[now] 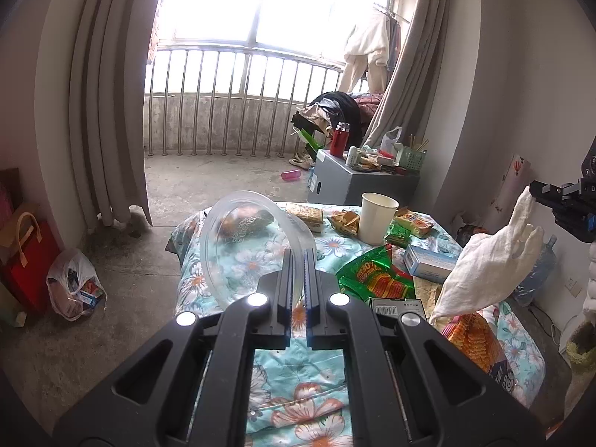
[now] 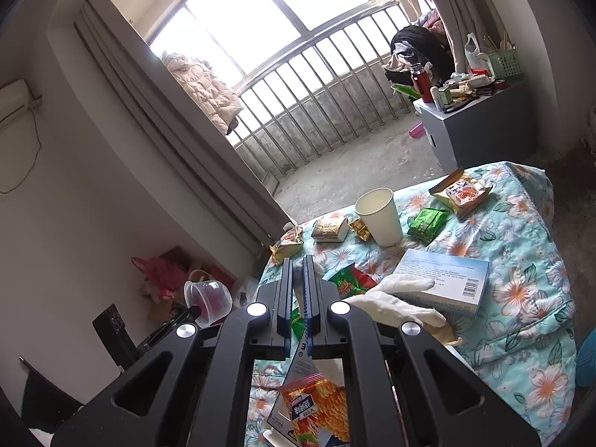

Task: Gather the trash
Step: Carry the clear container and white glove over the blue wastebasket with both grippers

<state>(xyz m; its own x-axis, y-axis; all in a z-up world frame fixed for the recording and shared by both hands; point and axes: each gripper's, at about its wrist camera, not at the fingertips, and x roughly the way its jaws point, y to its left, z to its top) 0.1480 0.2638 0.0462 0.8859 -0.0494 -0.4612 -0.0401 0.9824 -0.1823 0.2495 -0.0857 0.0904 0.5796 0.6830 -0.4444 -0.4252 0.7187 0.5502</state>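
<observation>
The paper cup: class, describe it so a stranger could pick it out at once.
Find the floral cloth on the table. Near its window-side edge, among snack packets, stands the paper cup. It alone is plain white, upright, open-topped and taller than the flat wrappers around it.

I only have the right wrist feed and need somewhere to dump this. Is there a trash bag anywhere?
Observer: Yes, a white plastic bag with packaging inside sits on the floor beside a red tote bag.
Operator: How is the left side holding its tub?
Observer: The left gripper is shut on the rim of the clear plastic container, which is tipped on its side.
Operator: Is my piece hanging free?
Observer: The white tissue hangs from the right gripper, its lower end near the orange snack packet.
</observation>
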